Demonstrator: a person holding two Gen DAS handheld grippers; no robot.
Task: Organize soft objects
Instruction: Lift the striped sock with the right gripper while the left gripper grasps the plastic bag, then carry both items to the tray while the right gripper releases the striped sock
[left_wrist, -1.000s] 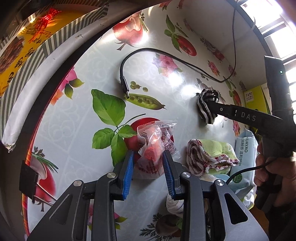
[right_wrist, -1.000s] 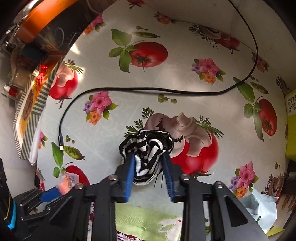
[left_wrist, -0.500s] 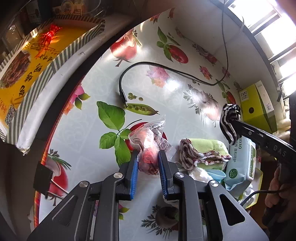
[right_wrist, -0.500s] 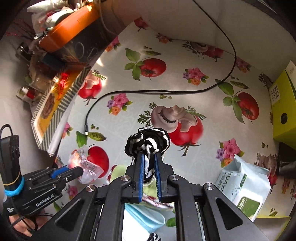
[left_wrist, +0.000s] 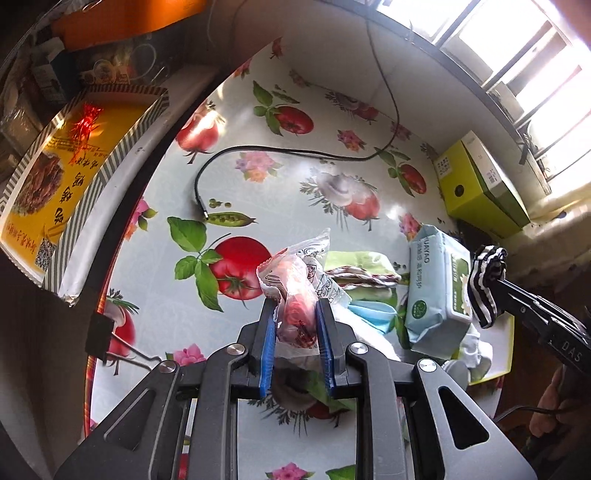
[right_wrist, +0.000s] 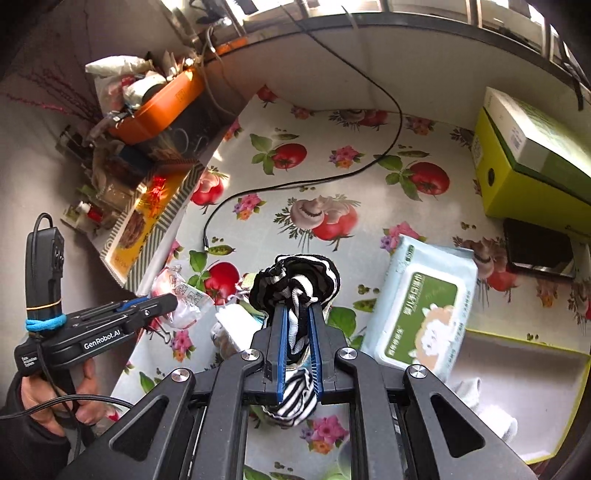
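both claws are loaded and up off the table now. the left gripper (left_wrist: 297, 325) has its blue pads pinching a crinkly clear plastic packet with red print (left_wrist: 295, 288), its long axis running straight out from the jaws, top edge flaring free above the fingertips. those jaws have just been closing, and the packet sits squeezed between them. the right gripper (right_wrist: 298, 332) is pressed tight on a black-and-white striped knitted fabric piece (right_wrist: 295, 284), bunched into a soft knot ahead of the tips with a tail hanging behind the pads.

the relation that matters: the shallow yellow-green tray (right_wrist: 517, 354) lies to the right of and below the right claw, close under it, with something white and soft already inside. the right hand looks far nearer to it than the left, so by my reading the striped piece goes in first. the left claw hangs over the glossy tomato-and-flower patterned tablecloth (left_wrist: 258, 177), well to the left of that tray.

between them on the table: a folded green cloth with a red-and-white braided edge (left_wrist: 362, 273), limp and layered, and a pale blue soft pack of wet wipes (right_wrist: 424, 306), puffy, leaning over the tray's rim. a thin black cable (right_wrist: 295, 184) snakes across the far cloth, clear of both.
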